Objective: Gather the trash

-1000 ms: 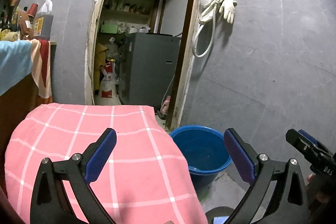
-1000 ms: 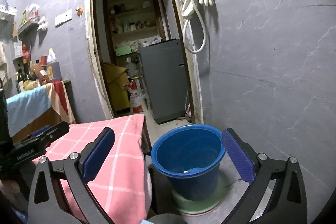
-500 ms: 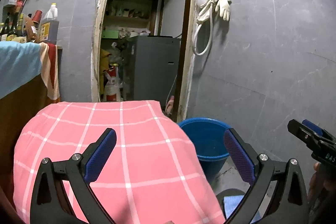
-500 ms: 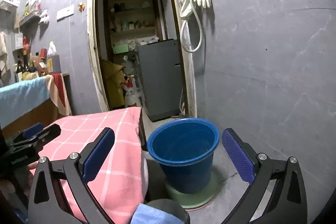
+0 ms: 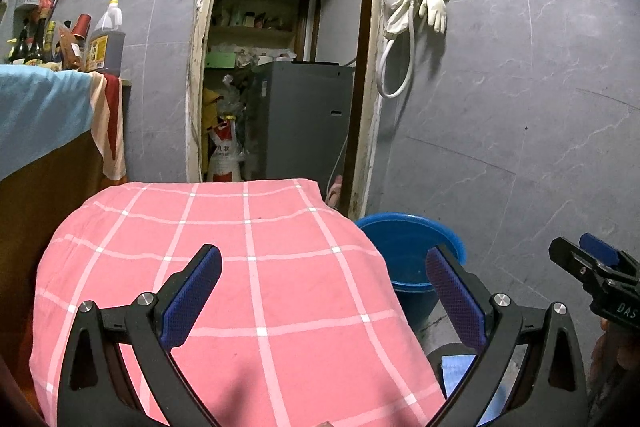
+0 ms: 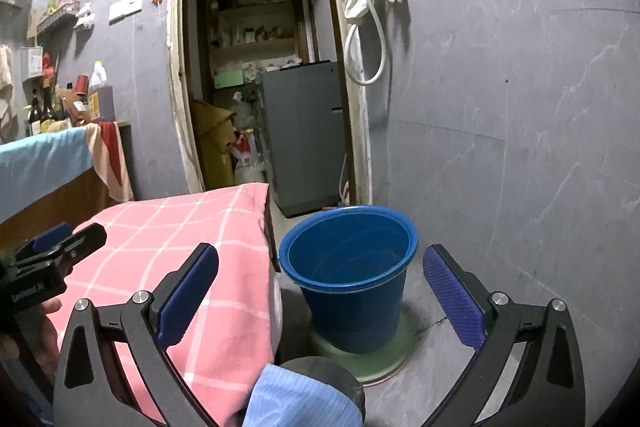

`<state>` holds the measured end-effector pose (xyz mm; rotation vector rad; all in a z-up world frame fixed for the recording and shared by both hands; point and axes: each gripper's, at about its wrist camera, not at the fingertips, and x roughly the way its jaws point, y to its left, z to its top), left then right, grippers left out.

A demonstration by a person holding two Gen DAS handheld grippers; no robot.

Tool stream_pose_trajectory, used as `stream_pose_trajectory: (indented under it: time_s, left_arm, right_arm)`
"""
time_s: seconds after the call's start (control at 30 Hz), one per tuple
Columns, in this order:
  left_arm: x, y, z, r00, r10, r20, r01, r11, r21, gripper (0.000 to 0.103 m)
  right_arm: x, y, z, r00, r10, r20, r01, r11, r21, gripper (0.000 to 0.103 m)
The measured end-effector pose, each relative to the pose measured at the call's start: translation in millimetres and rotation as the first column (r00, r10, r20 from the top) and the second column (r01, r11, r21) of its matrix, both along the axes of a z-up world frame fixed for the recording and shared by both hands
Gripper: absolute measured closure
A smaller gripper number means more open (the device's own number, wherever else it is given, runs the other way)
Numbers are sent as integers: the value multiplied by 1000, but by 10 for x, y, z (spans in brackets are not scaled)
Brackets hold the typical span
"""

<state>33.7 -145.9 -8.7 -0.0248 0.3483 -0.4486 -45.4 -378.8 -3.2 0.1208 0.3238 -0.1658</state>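
Both grippers are held up with nothing in them. The left gripper (image 5: 324, 291) has its jaws spread wide over a worktop (image 5: 248, 239) covered in a pink checked cloth, and the right gripper (image 6: 320, 291) has its jaws equally wide, framing a blue bucket (image 6: 348, 275) that stands on the floor.

No piece of trash can be made out anywhere on the pink cloth or the floor near it. The bucket looks like the place where trash is meant to go, so that is the thing the next move turns on. It stands upright on a pale green disc (image 6: 384, 359), just beside the right-hand edge of the worktop and close to the grey wall (image 6: 520, 147). From the right gripper it lies straight ahead and lower, its open mouth facing up. From the left gripper (image 6: 60, 259) it is off to the right, past the worktop's edge, where it shows as a blue rim (image 5: 408, 227). The right hand is clearly the nearer one.

The bucket's inside is dim. It seems empty or nearly so, though the bottom is not fully in view.

Something blue and striped (image 6: 296, 399), perhaps clothing, sits at the very bottom of the right view, too close to identify.
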Motion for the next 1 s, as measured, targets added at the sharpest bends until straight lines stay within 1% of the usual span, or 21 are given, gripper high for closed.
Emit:
stream_pose_trajectory:
  time_s: [1.0]
  left_arm:
    - [-13, 66, -77, 1000, 2, -6, -2, 1000, -3, 3]
  right_arm:
    - [9, 9, -11, 1000, 0, -4, 0, 1000, 0, 0]
